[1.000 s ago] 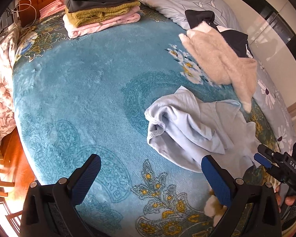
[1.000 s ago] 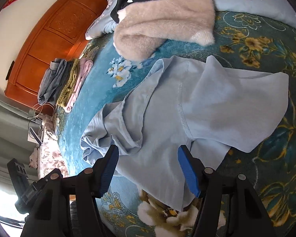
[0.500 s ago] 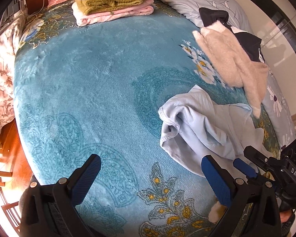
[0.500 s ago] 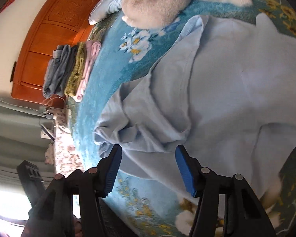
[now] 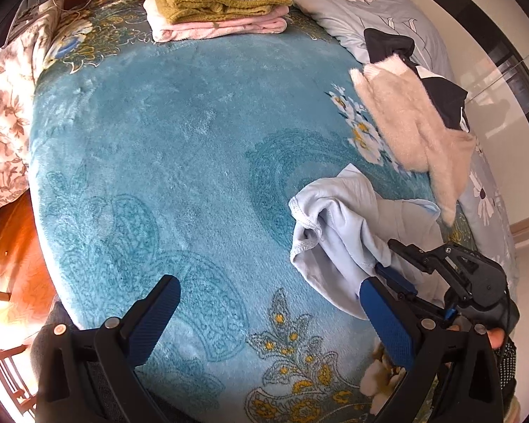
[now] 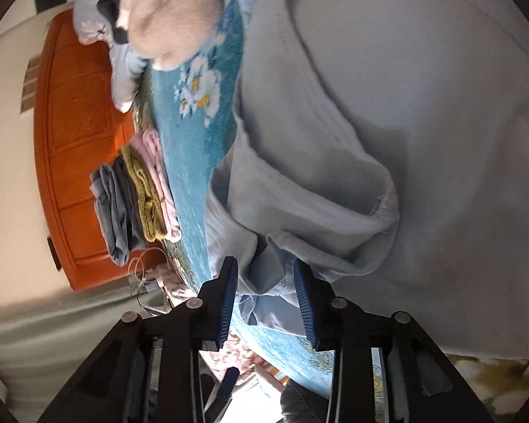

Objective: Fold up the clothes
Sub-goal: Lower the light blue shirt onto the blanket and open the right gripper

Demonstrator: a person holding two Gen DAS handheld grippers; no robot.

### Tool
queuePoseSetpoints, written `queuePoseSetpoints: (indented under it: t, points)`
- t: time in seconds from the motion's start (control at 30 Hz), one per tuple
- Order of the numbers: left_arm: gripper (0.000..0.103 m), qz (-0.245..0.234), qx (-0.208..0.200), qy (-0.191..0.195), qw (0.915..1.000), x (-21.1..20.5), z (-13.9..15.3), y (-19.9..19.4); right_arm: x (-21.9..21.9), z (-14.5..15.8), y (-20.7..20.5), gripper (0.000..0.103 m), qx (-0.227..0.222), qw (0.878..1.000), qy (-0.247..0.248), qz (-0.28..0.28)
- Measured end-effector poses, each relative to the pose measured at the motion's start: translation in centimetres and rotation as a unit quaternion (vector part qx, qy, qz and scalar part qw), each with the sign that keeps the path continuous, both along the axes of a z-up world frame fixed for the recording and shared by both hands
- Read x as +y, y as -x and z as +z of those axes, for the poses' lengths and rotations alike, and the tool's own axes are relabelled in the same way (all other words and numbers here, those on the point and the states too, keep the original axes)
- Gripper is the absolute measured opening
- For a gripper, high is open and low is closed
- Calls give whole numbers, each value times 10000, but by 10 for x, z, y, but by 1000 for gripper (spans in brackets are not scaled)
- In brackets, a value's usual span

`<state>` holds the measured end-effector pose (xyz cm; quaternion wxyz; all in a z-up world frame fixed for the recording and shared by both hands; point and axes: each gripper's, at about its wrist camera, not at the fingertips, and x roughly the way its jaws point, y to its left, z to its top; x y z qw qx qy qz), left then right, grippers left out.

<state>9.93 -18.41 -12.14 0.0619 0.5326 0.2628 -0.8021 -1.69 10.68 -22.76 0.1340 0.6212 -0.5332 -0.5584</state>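
Right tongs (image 6: 266, 290) I have pinching bunched hem of pale blue shirt (image 6: 388, 105), crumpled on blue blanket (image 5: 158, 158) near bed edge. Left tongs (image 5: 268, 320) spread wide, hovering over bare blanket, holding nothing. Beyond: fuzzy cream sweater (image 5: 405, 123) and dark garment (image 5: 388, 44) lying loose. Far end: folded stack (image 5: 218, 10) by headboard. My read: some clothes folded, three garments left.

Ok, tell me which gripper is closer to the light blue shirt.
Right. The right gripper has its fingers around a bunched edge of the light blue shirt. The left gripper is wide open over the teal blanket, with the shirt beside its right finger.
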Motion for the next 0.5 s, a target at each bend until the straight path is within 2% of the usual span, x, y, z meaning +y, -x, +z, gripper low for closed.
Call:
queuePoseSetpoints:
  t: [0.07, 0.13, 0.17, 0.3, 0.5]
  points:
    - [103, 8, 56, -11, 10000, -1, 5, -3, -2, -7, 0, 25, -326, 9993, 56, -193]
    - [103, 27, 121, -23, 9999, -4, 10, -5, 0, -6, 0, 11, -462, 9984, 53, -313]
    - [103, 47, 166, -19, 9998, -6, 13, -7, 6, 5, 1, 6, -253, 9992, -36, -303]
    - [103, 170, 262, -67, 9995, -16, 20, -14, 30, 48, 6, 2, 583, 9972, -393, -260]
    - [103, 198, 392, -193, 9988, -17, 28, -20, 67, 114, 13, 0, 1826, 9787, -922, -192]
